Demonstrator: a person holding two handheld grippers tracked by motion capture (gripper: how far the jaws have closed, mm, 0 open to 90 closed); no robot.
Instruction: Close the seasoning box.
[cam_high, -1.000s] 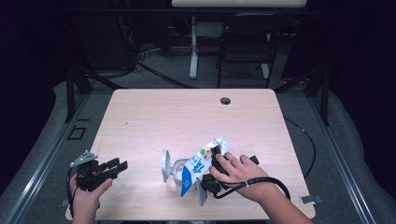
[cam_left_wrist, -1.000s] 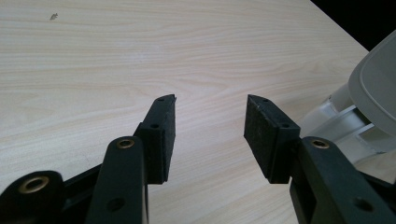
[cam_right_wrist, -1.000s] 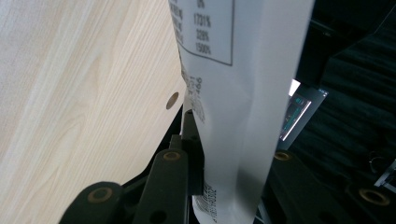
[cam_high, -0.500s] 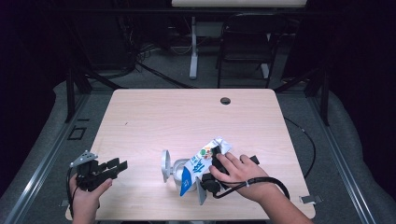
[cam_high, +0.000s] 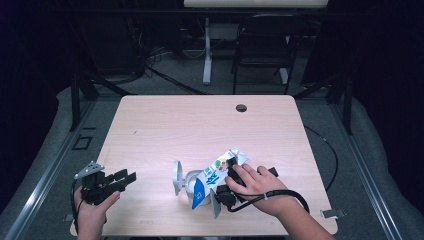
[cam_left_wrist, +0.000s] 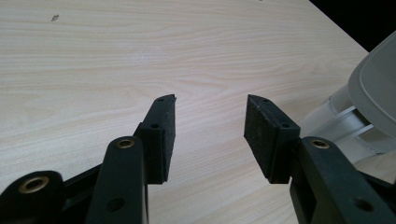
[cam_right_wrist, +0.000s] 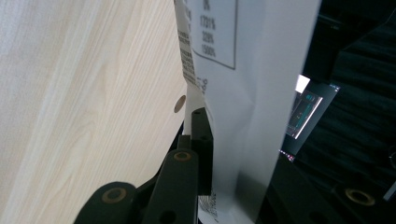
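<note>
Near the table's front-left corner: left gripper (cam_high: 131, 178), jaws spread, nothing between them.
Toward the front edge, middle: grey-white lidded container (cam_high: 181, 181) on its side.
Just right of it: pouch (cam_high: 216, 176), white with blue print, crinkled top, a label panel on its back.
Right gripper (cam_right_wrist: 224, 154): jaws just closing, pinching the pouch.

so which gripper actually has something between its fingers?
The right gripper, near the table's front edge: its fingers clamp the white-and-blue pouch. The left gripper hangs open over bare table.
</note>
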